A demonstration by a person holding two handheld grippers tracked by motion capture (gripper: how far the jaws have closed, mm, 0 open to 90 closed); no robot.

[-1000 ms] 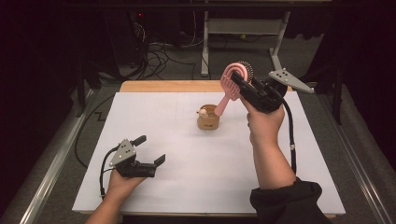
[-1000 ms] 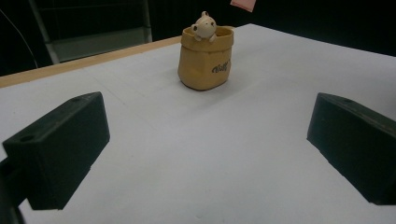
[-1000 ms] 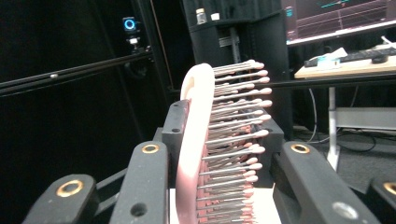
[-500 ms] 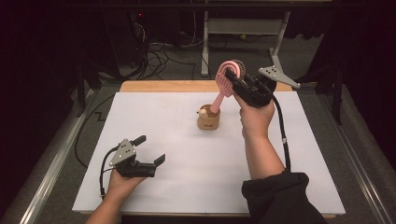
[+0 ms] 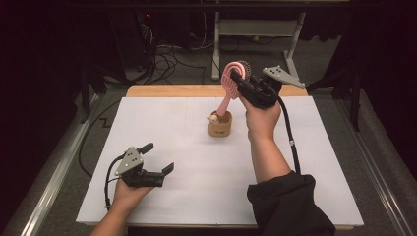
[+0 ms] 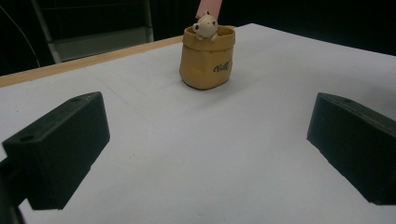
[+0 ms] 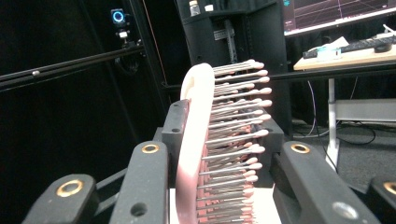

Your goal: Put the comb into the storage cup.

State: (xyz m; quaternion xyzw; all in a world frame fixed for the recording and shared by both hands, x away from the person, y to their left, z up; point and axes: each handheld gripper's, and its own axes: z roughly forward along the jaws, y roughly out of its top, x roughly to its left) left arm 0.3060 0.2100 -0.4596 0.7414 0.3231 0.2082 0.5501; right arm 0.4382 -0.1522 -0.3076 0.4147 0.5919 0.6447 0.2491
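Placing step. The right gripper (image 5: pixel 242 78), clamped on the head of a pink hairbrush (image 5: pixel 227 91), has the handle tip entering the tan bear-trimmed holder (image 5: pixel 220 124) at table centre, 1 o'clock from the idle, wide-open left gripper (image 5: pixel 156 158). Next, judged: lower straight, then release. Right gripper view: bristles (image 7: pixel 233 135) between jaws; left gripper view: holder's lettering.

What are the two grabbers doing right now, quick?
Left gripper: open, holding nothing, resting on the table.
Right gripper: closed on the pink hairbrush, handle down in the small brown pot.
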